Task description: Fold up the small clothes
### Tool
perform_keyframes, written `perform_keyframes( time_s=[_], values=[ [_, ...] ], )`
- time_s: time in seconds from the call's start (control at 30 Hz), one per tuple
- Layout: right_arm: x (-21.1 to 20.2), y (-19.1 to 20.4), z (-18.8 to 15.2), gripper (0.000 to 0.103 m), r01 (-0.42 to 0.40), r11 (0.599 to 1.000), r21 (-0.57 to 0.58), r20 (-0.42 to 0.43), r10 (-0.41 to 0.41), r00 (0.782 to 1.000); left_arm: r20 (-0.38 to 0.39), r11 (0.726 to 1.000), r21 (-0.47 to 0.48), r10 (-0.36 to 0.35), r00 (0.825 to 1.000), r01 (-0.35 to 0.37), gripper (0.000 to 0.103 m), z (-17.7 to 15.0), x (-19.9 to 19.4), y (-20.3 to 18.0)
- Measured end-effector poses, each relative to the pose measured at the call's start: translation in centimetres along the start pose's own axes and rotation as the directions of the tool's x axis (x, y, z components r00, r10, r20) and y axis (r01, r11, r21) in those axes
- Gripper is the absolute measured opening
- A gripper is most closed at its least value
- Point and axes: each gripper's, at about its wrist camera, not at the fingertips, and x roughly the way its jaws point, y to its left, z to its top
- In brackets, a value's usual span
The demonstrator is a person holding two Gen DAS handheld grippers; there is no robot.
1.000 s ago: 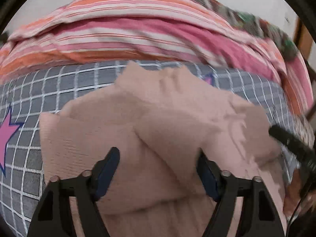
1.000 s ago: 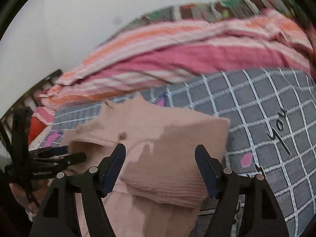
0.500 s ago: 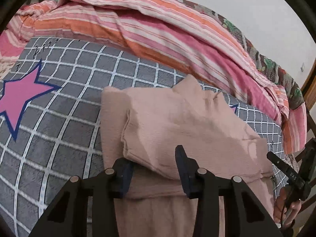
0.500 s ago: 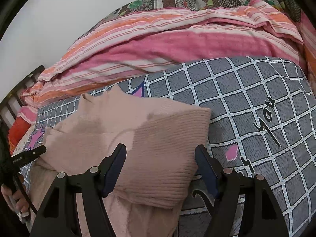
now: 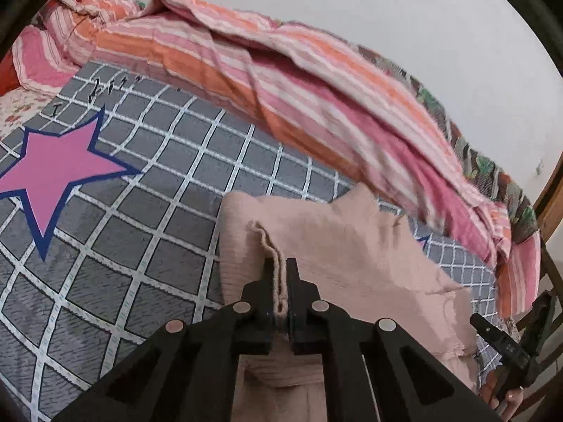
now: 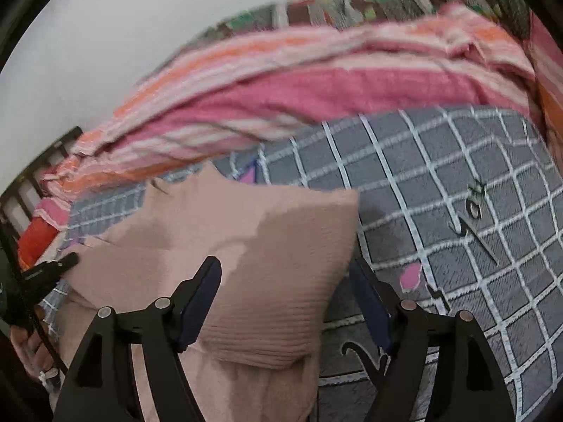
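A pale pink knit garment [image 5: 352, 246] lies partly folded on a grey checked bedspread [image 5: 140, 228]. My left gripper [image 5: 279, 270] is shut on a doubled edge of the garment at its left side, the fold pinched between the jaws. In the right wrist view the same pink garment [image 6: 253, 246] fills the middle, its ribbed hem nearest me. My right gripper [image 6: 286, 274] stands open, with the garment's near right corner between its jaws but not pressed. The left gripper [image 6: 52, 267] shows at that view's left edge, and the right gripper [image 5: 503, 341] at the left view's right edge.
A rumpled pink and orange striped blanket [image 5: 281, 81] runs along the back of the bed against a white wall. The bedspread bears a pink star [image 5: 56, 165] and black lettering [image 6: 471, 207]. A wooden bed frame [image 5: 549, 218] stands at the right.
My left gripper swung left to the garment's side edge and its jaws went from wide apart to shut on that edge. The right gripper stayed open over the hem.
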Motion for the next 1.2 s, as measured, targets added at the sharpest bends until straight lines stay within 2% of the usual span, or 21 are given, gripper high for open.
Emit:
perform_keyframes(
  time_s=[0.13,0.17,0.23,0.33,0.63,0.77,0.83,0.97,1.1,1.2],
  values=[
    [2.3,-1.1,-0.1,0.068,0.067,0.997,0.049,-0.112,-0.061,0.992,-0.044,0.998,0.027,0.062,0.997,-0.060,0.008,-0.1,1.1,-0.5],
    [2.4,-1.1,-0.2,0.066,0.073,0.996,0.048,-0.117,-0.067,0.991,-0.050,0.997,0.035,0.070,0.996,-0.069,0.009,-0.2,1.1,-0.5],
    [2.3,-0.7,-0.3,0.060,0.085,0.996,0.026,-0.104,-0.082,0.991,-0.050,0.995,0.059,0.087,0.995,-0.084,0.013,-0.3,1.1,-0.9],
    [2.5,-0.2,-0.5,0.058,0.103,0.995,-0.002,-0.106,-0.102,0.989,-0.050,0.991,0.096,0.097,0.994,-0.092,0.021,-0.6,1.2,-1.6],
    [2.6,0.4,-0.5,0.050,0.132,0.991,-0.034,-0.100,-0.134,0.986,-0.052,0.983,0.135,0.134,0.990,-0.126,0.022,-0.9,1.2,-2.4],
    [2.5,0.6,-0.5,0.048,0.132,0.990,-0.045,-0.092,-0.136,0.987,-0.034,0.987,0.129,0.101,0.994,-0.096,0.023,-0.9,0.6,-2.4],
    [2.3,0.5,-0.5,0.047,0.118,0.992,-0.038,-0.081,-0.121,0.989,-0.026,0.989,0.127,0.082,0.996,-0.078,0.034,-0.8,0.3,-2.4],
    [1.8,0.7,-0.6,0.047,0.117,0.992,-0.047,-0.062,-0.120,0.991,0.016,0.985,0.161,0.063,0.998,-0.065,0.041,-0.9,-0.6,-3.2],
    [1.6,1.0,-0.7,0.048,0.125,0.990,-0.067,-0.051,-0.128,0.990,0.071,0.975,0.214,0.049,0.996,-0.064,0.055,-1.1,-1.6,-4.2],
    [1.8,1.2,-0.7,0.049,0.132,0.988,-0.078,-0.055,-0.136,0.989,0.104,0.970,0.235,0.036,0.994,-0.059,0.058,-1.1,-2.3,-4.7]
  ],
)
